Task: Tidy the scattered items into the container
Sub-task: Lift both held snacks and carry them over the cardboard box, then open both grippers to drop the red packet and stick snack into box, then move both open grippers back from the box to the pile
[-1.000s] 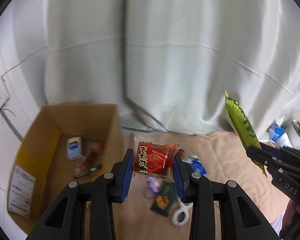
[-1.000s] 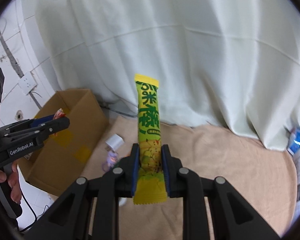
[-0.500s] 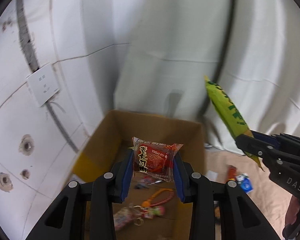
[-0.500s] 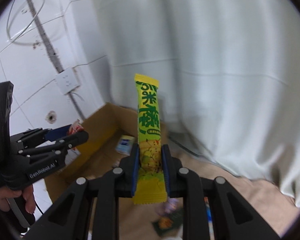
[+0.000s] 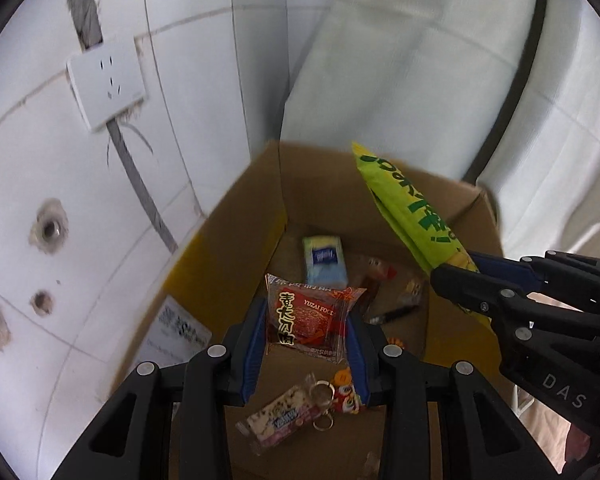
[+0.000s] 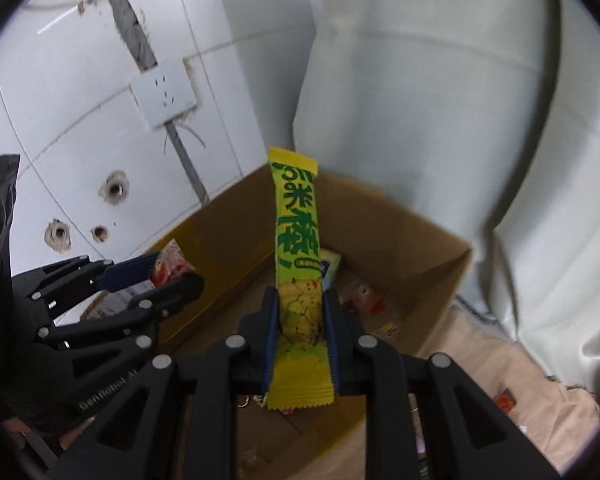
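My left gripper [image 5: 306, 344] is shut on a red snack packet [image 5: 312, 320] and holds it above the open cardboard box [image 5: 236, 240]. My right gripper [image 6: 300, 344] is shut on a long green-yellow snack bar [image 6: 298, 240], held upright over the same box [image 6: 420, 240]. In the left wrist view the right gripper [image 5: 460, 276] and its green bar [image 5: 412, 212] come in from the right above the box. In the right wrist view the left gripper [image 6: 172, 276] with the red packet [image 6: 170, 266] is at the left over the box rim.
Inside the box lie a blue-yellow tissue pack [image 5: 325, 260], a pink snack bar [image 5: 284, 420], a key ring charm [image 5: 340, 392] and other wrappers [image 5: 384, 288]. A tiled wall with a socket [image 5: 106, 80] is behind, a white curtain [image 6: 460, 120] to the right, a beige cloth [image 6: 500, 368] lower right.
Both grippers have swung left from the beige cloth to over the box, each still holding its packet. The box interior now fills the lower view.
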{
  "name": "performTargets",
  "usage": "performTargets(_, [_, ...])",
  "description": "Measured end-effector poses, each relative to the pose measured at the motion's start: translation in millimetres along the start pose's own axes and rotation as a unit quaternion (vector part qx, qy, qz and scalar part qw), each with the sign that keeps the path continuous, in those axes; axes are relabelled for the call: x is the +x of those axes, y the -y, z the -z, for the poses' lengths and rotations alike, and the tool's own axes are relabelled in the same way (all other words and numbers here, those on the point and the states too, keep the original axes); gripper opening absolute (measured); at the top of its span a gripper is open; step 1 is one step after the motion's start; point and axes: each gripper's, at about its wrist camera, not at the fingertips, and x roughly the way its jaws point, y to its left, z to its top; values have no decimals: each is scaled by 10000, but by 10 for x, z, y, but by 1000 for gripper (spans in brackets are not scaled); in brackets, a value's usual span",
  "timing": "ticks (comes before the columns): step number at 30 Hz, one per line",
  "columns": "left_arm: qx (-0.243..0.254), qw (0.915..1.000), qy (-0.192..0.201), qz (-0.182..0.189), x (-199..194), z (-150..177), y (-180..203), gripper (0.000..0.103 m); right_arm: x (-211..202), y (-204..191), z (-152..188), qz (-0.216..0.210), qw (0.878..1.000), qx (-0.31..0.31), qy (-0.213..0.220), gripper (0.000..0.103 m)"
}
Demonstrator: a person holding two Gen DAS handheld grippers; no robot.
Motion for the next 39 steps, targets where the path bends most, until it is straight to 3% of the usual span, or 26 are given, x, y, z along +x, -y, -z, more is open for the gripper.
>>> performTargets(15, [-161, 9989, -429, -96, 236, 224, -93, 40, 294, -101, 162, -126, 9983, -91, -560, 25])
performTargets(18, [-38, 9987, -467, -205, 249, 226, -59, 54, 280, -122, 155, -64, 9983, -101, -563, 28])
performTargets(19, [-34, 9986, -466, -256, 250, 227, -53, 69, 266, -128, 150, 32, 9984, -133, -547, 38])
performTargets(21, [-73, 9986, -452, -255, 244, 227, -48, 92, 257, -143, 146, 149, 9982, -200, -554, 70])
performTargets(22, [-113, 9985, -474, -256, 246, 229, -48, 97, 236, -140, 147, 222, 9982, -220, -513, 75])
performTargets(23, [-141, 9985, -472, -257, 243, 225, -44, 99, 208, -136, 151, 314, 9982, -256, -449, 85])
performTargets(26, [-94, 9986, -447, -251, 211, 224, -38, 101, 114, -105, 150, 499, 9978, -331, -277, 103])
performTargets(31, [-21, 9988, -450, -215, 191, 201, 23, 101, -9, -40, 153, 841, 9952, -501, -77, 103])
performTargets(39, [53, 9994, -352, 21, 23, 109, 195, 101, -226, 106, 187, 859, 9958, -306, 82, 103])
